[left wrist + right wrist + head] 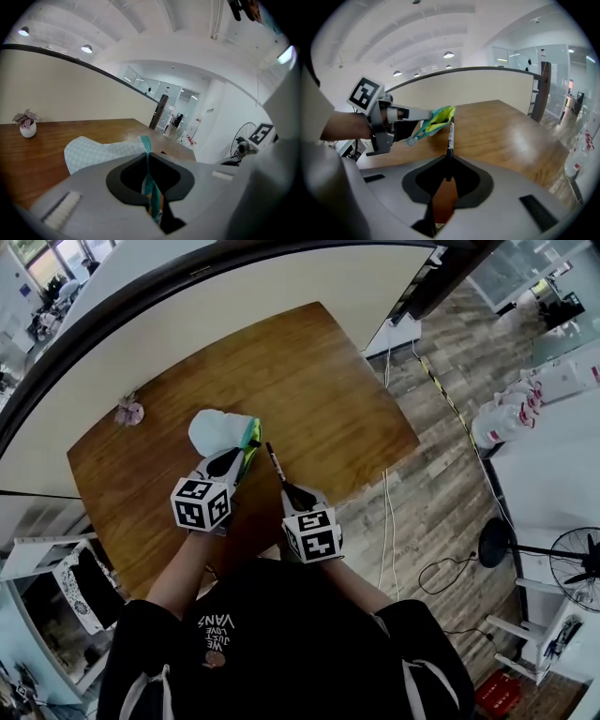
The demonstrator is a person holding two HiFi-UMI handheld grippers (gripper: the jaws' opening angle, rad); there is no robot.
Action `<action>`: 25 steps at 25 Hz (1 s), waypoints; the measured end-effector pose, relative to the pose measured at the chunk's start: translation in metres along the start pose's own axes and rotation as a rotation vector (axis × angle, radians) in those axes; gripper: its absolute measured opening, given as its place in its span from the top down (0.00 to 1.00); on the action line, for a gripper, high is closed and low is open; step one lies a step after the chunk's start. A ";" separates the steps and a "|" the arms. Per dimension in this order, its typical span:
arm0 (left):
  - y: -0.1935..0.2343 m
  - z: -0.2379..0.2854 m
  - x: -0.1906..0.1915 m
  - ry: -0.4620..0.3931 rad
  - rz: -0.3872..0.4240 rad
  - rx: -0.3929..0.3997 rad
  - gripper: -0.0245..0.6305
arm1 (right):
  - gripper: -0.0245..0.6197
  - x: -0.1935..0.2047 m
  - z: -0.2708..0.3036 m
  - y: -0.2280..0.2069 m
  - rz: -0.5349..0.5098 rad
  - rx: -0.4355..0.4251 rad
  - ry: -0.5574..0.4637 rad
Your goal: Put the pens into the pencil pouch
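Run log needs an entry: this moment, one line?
left gripper: shut on pale checked fabric pouch | right gripper: shut on black pen | tip beside pouch mouth, not inside

A small potted plant (129, 412) stands on the wooden table (319, 381).

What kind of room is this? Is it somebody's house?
Probably an office or workshop, not a home. A big wooden table stands by a long curved wall, there are glass partitions beyond, and a standing fan is on the floor.
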State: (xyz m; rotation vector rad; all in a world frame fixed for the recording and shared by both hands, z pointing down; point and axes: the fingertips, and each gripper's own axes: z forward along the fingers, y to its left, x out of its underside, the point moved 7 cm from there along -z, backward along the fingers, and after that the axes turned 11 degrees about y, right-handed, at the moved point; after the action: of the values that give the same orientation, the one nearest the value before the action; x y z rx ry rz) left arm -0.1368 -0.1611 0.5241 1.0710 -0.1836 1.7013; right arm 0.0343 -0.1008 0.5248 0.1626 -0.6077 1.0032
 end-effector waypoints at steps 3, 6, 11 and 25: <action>-0.005 0.001 0.001 0.006 0.030 0.005 0.92 | 0.88 -0.001 -0.003 0.014 -0.080 -0.005 0.005; -0.012 0.002 0.002 0.011 0.057 0.015 0.92 | 0.88 -0.003 -0.002 0.020 -0.124 -0.018 0.029; -0.023 0.001 0.007 0.024 0.086 0.038 0.92 | 0.88 -0.014 0.001 0.025 -0.159 -0.071 0.080; -0.023 -0.009 0.007 -0.058 -0.099 0.136 0.92 | 0.88 -0.082 0.025 -0.007 0.234 -0.427 -0.027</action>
State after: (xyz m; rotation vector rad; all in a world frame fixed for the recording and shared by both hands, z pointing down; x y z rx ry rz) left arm -0.1231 -0.1414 0.5155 1.2106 -0.0510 1.6127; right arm -0.0017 -0.1748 0.5017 -0.2785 -0.8654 1.0728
